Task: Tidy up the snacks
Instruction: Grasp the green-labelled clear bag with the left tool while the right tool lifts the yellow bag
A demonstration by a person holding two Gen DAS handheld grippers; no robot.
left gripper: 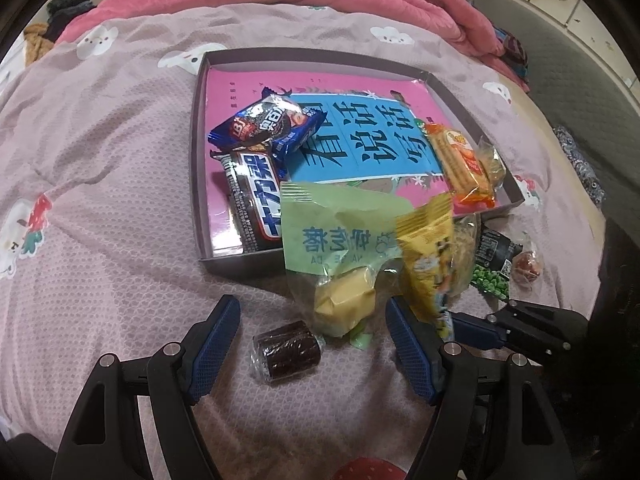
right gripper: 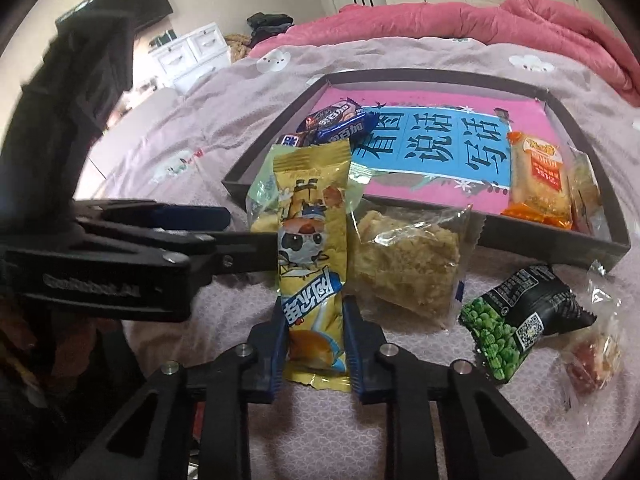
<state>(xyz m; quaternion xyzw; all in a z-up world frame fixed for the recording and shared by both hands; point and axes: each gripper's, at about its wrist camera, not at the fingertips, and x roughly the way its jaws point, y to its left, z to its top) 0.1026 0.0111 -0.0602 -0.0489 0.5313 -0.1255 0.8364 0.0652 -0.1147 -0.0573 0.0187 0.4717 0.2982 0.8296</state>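
My right gripper is shut on the lower half of a yellow snack packet, which stands up between its blue pads. The left wrist view shows the same yellow packet in front of the box. My left gripper is open above the bedspread. A dark brown wrapped roll lies between its fingers, untouched, beside a green packet that leans on the near rim. The shallow box holds a brown chocolate bar, a blue packet and an orange cracker packet.
Loose on the bedspread by the box lie a clear packet of crumbly cake, a black-and-green pea packet and a clear-wrapped red sweet. A pink quilt is heaped behind. White drawers stand beyond the bed.
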